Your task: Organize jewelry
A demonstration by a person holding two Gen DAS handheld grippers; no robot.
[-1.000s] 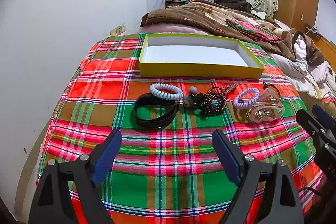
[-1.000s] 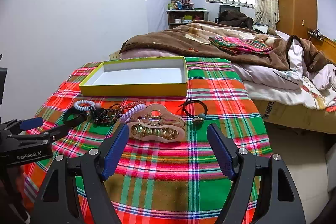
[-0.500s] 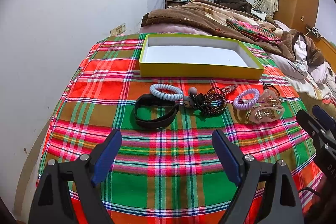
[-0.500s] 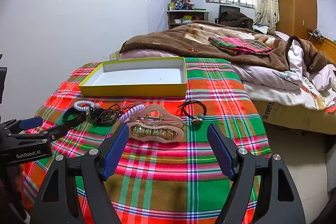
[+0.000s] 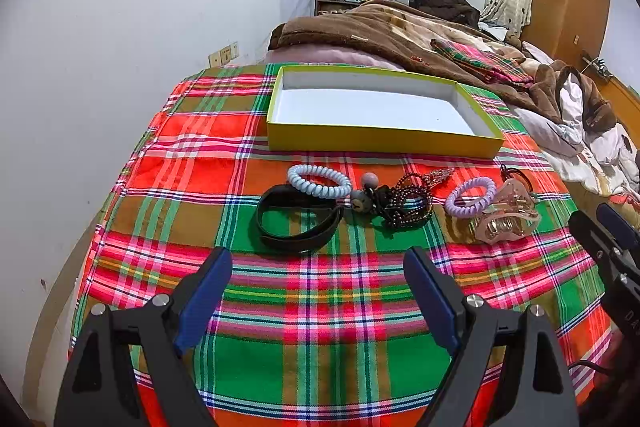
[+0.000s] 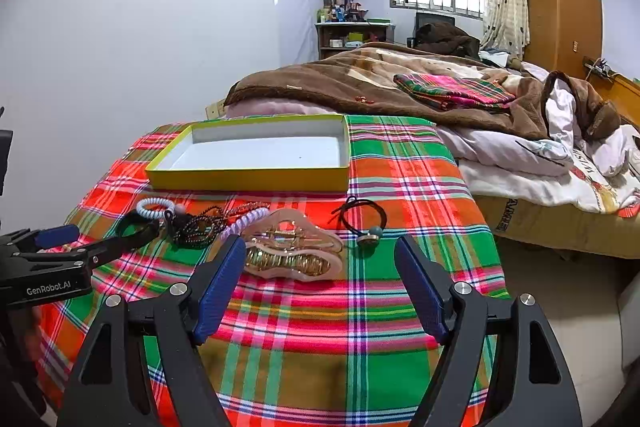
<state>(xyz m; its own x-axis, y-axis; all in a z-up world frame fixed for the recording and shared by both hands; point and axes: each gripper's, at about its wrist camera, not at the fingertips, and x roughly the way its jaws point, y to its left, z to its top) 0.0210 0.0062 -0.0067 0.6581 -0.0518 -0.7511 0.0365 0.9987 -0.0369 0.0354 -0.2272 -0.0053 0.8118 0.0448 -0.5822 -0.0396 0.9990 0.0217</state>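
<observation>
On the plaid cloth lies a row of jewelry: a black strap band (image 5: 298, 217), a pale blue coil tie (image 5: 319, 181), a dark bead bracelet (image 5: 406, 201), a lilac coil tie (image 5: 470, 195) and a pink-gold hair claw (image 5: 506, 217) (image 6: 294, 251). A black elastic with a bead (image 6: 364, 219) lies right of the claw. An empty yellow box (image 5: 380, 141) (image 6: 248, 177) stands behind them. My left gripper (image 5: 318, 291) is open, just short of the black band. My right gripper (image 6: 320, 275) is open, just short of the hair claw.
The cloth covers a table against the white wall on the left. A bed with a brown blanket (image 6: 360, 83) and bedding lies behind and to the right. The table's right edge drops to the floor (image 6: 560, 307).
</observation>
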